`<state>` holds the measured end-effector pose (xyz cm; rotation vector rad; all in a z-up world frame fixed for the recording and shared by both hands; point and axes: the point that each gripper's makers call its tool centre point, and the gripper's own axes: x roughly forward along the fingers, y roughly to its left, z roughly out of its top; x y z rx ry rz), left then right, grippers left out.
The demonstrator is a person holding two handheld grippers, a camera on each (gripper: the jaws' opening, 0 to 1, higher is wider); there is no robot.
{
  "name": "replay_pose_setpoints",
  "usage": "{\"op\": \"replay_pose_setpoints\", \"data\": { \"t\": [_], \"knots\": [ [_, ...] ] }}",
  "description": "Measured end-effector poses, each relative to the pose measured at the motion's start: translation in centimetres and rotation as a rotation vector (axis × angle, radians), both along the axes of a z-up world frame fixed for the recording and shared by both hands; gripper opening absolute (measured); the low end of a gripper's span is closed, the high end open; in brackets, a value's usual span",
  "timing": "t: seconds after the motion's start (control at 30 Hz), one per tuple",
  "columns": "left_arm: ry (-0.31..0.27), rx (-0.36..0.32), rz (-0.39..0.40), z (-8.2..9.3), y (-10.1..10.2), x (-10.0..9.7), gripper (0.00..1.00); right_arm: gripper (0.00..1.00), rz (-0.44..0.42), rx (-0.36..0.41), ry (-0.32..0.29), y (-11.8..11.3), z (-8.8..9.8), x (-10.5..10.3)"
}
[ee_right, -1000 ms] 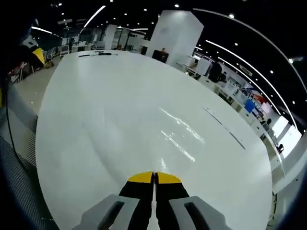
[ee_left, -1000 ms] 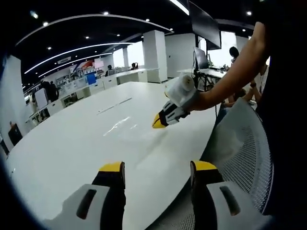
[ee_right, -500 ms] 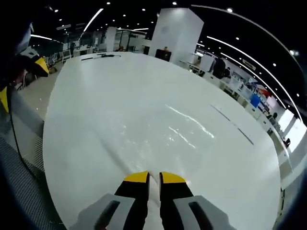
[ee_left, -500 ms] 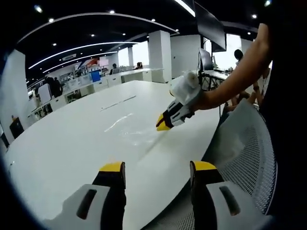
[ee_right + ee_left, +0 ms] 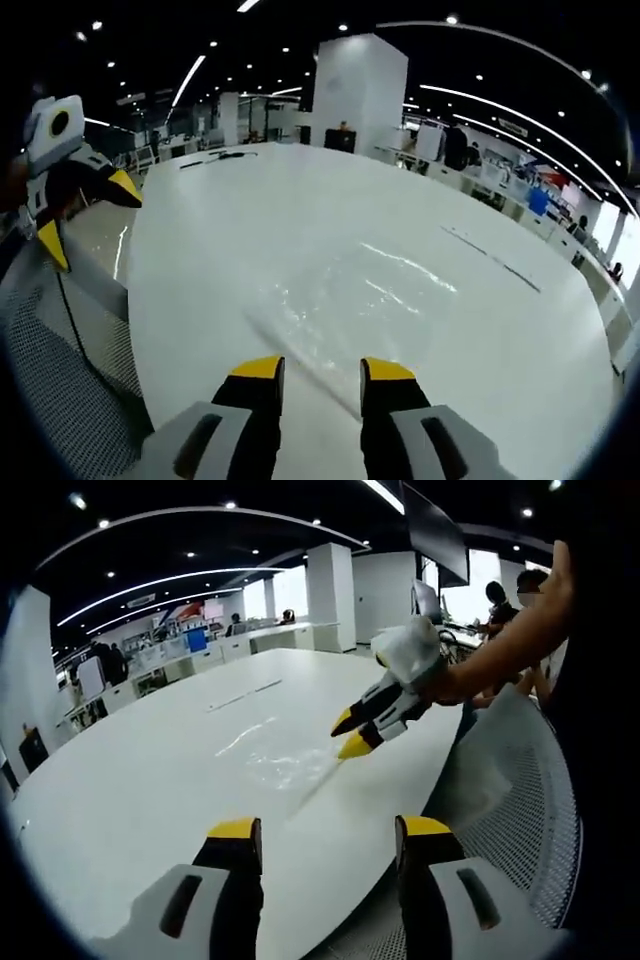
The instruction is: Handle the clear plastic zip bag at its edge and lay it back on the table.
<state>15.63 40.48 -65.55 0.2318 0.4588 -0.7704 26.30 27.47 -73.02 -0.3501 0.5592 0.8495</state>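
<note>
Lying flat on white counter (image 5: 250, 230), clear zip bag (image 5: 330, 330) looking thin, floppy, slippery; best pinching near edge. Right tool (image 5: 322, 368) hanging open above that edge, empty. Left tool (image 5: 330, 830) open, empty.

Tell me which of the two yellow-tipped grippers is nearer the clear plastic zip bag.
The right gripper, hovering open just past the clear plastic zip bag on the white table. The left gripper, also open, sits back at the table's near edge.

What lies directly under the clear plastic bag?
The bag lies flat on the white table. Its clear plastic shows the tabletop beneath, and nothing else is visible under it, though glare hides some patches.
</note>
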Motion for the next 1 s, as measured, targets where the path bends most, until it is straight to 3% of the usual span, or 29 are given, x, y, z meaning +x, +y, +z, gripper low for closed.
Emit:
{"op": "replay_pose_setpoints", "data": {
  "t": [0.43, 0.67, 0.87, 1.0],
  "knots": [
    [0.022, -0.007, -0.010, -0.3, -0.5, 0.5, 0.55, 0.52, -0.092, 0.052, -0.001, -4.6, 3.2, -1.0],
    [0.012, -0.007, -0.016, -0.3, -0.9, 0.8, 0.57, 0.66, -0.093, 0.061, -0.064, -6.7, 5.1, -1.8],
    [0.002, -0.009, -0.003, -0.5, -0.8, 1.2, 0.57, 0.73, -0.126, 0.085, -0.073, -9.0, 5.7, -3.2],
    [-0.023, -0.015, 0.004, -0.5, -1.0, 1.5, 0.55, 0.84, -0.125, 0.090, -0.095, -10.1, 5.9, -4.6]
  ]
}}
